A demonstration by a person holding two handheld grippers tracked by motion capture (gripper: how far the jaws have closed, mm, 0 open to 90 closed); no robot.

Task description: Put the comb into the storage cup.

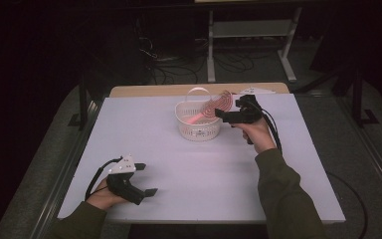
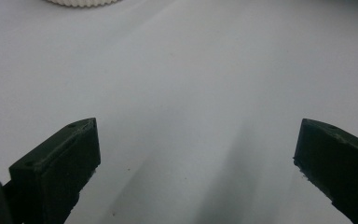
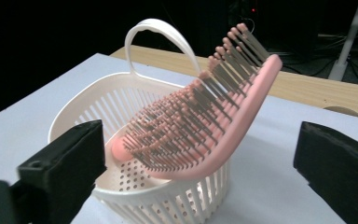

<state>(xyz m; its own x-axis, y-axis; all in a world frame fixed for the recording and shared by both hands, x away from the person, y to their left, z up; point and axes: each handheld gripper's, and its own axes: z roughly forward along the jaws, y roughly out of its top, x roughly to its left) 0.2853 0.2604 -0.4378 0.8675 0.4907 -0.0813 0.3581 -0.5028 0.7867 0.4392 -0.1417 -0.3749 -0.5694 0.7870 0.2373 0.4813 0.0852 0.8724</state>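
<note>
A white slatted basket (image 1: 197,124) (image 3: 177,200) with an upright loop handle stands on the far middle of the white table (image 1: 194,169). A pink hairbrush (image 1: 211,108) (image 3: 242,116) lies tilted in it, handle end down inside, bristled head leaning out over the rim. My right gripper (image 1: 223,113) (image 3: 200,140) is level with the basket's right side, open, jaws wide on either side of the brush and not touching it. My left gripper (image 1: 148,178) (image 2: 196,135) rests low at the near left of the table, open, with nothing between its jaws. The basket's base (image 2: 84,2) is at the top edge of the left gripper view.
A wooden tabletop strip (image 1: 149,90) borders the white surface at the back. Behind it is dark floor with cables and a metal frame's legs (image 1: 211,50). Bare white table stretches between the two grippers.
</note>
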